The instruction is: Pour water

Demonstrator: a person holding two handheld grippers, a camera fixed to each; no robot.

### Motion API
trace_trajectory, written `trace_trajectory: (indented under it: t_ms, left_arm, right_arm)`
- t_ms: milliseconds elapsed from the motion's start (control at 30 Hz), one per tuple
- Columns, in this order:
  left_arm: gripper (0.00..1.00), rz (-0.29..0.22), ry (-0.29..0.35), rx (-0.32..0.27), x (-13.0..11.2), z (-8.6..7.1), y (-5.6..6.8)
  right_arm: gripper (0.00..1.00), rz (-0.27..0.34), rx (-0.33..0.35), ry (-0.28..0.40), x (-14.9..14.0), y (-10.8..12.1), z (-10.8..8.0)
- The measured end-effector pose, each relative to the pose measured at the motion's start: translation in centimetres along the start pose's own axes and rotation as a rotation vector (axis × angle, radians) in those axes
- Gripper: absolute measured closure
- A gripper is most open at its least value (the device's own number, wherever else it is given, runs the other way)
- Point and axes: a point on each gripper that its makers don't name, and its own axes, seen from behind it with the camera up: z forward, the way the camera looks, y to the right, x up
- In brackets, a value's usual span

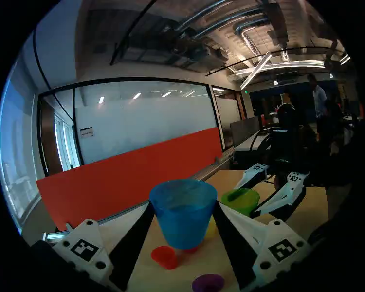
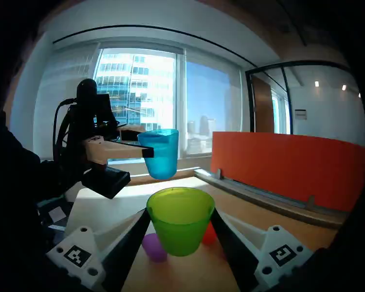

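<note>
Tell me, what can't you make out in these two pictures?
Left gripper view: the blue cup hides most of a yellow thing behind it.
Left gripper view: a purple piece is cut off by the lower edge.
Right gripper view: the green cup covers part of a red piece.

The light wooden table (image 1: 182, 272) carries a small red cup (image 1: 164, 256) and a small purple cup (image 1: 208, 282), upright, near each other but not touching, and a little farther back a yellow thing (image 1: 211, 229), mostly hidden, whose shape cannot be told.
</note>
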Motion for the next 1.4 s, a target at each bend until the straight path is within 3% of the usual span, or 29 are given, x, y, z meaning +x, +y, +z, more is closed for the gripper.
trace_trajectory:
  t_ms: [467,767,1067,1400]
  left_arm:
    - [0.15,0.009,-0.001,0.005,0.3,-0.1,0.0]
    - [0.16,0.050,0.000,0.009,0.9,-0.1,-0.2]
    - [0.16,0.131,-0.008,0.030,1.6,0.4,-0.5]
    - [0.16,0.280,-0.005,0.060,4.0,0.5,-0.9]
  right_arm:
    - [0.08,-0.001,0.004,0.004,0.1,0.0,-0.1]
    - [0.09,0.001,0.026,0.005,0.0,-0.6,0.3]
    - [0.09,-0.004,0.054,0.002,-0.1,-1.6,0.7]
    - [0.09,-0.003,0.073,-0.012,-0.9,-2.3,1.2]
